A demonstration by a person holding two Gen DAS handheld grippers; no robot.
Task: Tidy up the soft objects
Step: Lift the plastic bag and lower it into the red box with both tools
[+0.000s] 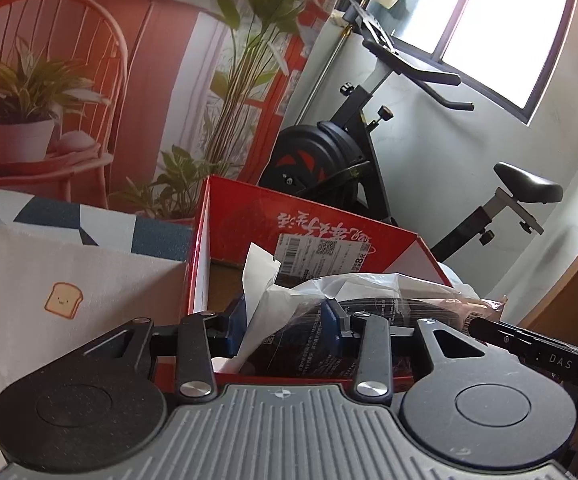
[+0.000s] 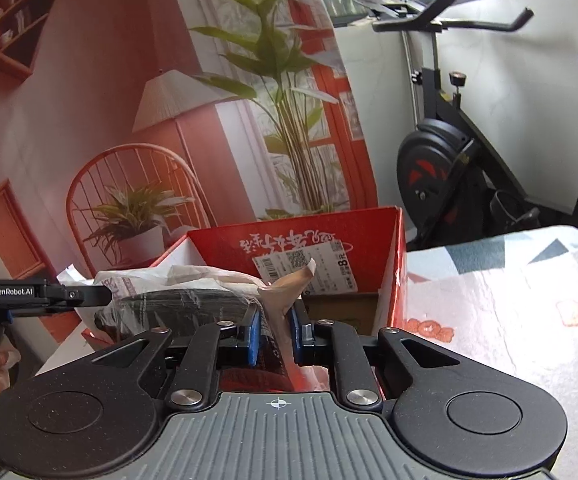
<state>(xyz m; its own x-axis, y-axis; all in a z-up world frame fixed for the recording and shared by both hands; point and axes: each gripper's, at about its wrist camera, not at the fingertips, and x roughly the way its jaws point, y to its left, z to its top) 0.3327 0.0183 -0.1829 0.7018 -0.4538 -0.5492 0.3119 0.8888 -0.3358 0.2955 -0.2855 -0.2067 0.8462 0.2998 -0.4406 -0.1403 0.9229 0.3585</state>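
Looking along the left gripper (image 1: 285,316), its blue fingers (image 1: 331,316) were clamped on one end of a soft plastic-wrapped package (image 1: 369,300), dark inside its crinkled clear-and-white wrapper, and that package hung right over the open red cardboard box (image 1: 309,224). What a tidy spot for it! The box stood on the tabletop (image 1: 49,280), which wore a pale cloth printed with little toast and ice-lolly pictures, and the box floor looked bare as far as this view reached. Off to the right edge the other tool's black body poked in at the package's far end, with an exercise bike (image 1: 369,140) parked behind by the window. Switching to the right wrist view, the right gripper (image 2: 275,338) had its fingers (image 2: 253,336) nearly together, pinching a twisted brownish-and-clear end of the same package (image 2: 193,300), and the bundle stretched away leftward to where the left tool gripped it. Here too it sat at the box (image 2: 317,240) mouth, above the rim rather than down inside, though how far above I could not tell. So, by my reckoning, the carry was as good as done; lowering the package in and letting go at both ends were yet to come, and whether other soft things waited elsewhere neither view showed.
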